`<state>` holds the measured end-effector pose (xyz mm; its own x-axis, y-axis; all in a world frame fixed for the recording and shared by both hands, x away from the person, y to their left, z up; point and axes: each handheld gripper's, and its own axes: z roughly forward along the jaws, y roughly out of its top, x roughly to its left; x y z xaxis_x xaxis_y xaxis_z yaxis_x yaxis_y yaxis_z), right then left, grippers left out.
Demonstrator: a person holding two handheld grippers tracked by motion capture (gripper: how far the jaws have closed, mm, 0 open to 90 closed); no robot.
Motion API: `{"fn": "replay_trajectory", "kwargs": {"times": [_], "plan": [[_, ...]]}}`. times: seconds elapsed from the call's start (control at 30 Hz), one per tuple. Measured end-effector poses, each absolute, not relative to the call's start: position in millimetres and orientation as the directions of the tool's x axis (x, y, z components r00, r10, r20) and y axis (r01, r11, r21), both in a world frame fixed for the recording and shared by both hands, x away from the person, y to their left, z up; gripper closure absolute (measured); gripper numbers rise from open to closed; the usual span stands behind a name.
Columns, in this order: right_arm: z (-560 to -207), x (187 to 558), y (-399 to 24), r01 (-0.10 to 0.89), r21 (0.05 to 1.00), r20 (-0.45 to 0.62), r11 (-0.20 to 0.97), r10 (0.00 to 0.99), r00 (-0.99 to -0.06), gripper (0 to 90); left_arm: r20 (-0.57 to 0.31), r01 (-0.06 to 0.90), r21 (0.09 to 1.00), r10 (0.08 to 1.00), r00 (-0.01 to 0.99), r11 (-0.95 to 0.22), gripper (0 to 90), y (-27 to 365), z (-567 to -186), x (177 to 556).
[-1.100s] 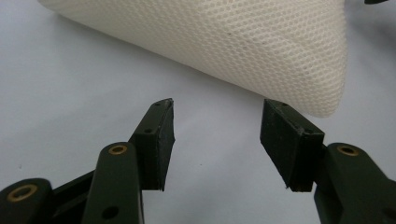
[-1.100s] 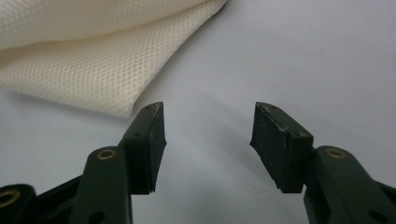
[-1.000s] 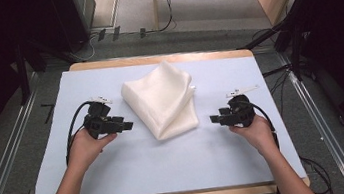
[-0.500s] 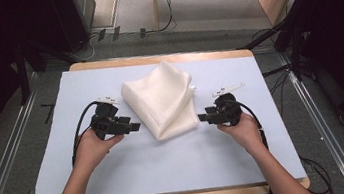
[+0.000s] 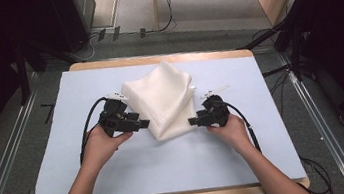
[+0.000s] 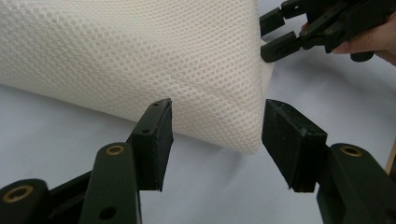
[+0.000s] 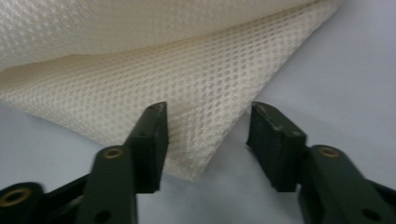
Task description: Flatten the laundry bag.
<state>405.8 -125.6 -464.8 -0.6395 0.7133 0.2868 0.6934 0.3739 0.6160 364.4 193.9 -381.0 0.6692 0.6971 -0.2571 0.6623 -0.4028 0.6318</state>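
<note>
A wooden-edged bench (image 5: pixel 105 64) carried a pale blue mat (image 5: pixel 168 163) that covered nearly its whole top. A folded piece of cream mesh fabric (image 5: pixel 162 98) lay on the mat a little beyond its middle, its honeycomb weave clear in both gripper views, with one corner pointing toward the person. The person's forearms came in from the near edge, each hand holding a black tool with a trailing cable. The left hand-held gripper (image 5: pixel 139 124) sat at the fabric's near-left edge; in the left gripper view its jaws stood apart, with the fabric's folded corner (image 6: pixel 243 135) between them and not yet pinched. The right hand-held gripper (image 5: pixel 194 121) sat at the near-right edge, and in the right gripper view its jaws also stood apart on either side of a layered corner (image 7: pixel 196 170) of the fabric lying flat on the mat.
</note>
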Motion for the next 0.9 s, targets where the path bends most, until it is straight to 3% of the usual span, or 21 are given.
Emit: {"fn": "replay_trajectory", "kwargs": {"times": [0.03,0.17,0.27,0.9], "plan": [[-466,406,-125,0.695,0.615,0.296,0.373,0.707,-0.642,53.4,-0.257,0.661,0.63,0.694,0.673,-0.408,43.6,192,-381,365],[-466,402,-117,0.679,0.628,0.288,0.381,0.697,-0.657,72.2,-0.242,0.651,0.634,0.692,0.68,-0.418,42.5,188,-381,365],[-464,397,-111,0.668,0.635,0.28,0.388,0.69,-0.668,78.1,-0.234,0.644,0.638,0.691,0.684,-0.422,41.6,185,-381,366],[-459,361,-78,0.644,0.673,0.332,0.363,0.63,-0.702,79.0,-0.188,0.584,0.638,0.635,0.75,-0.502,38.9,145,-391,385]]}}
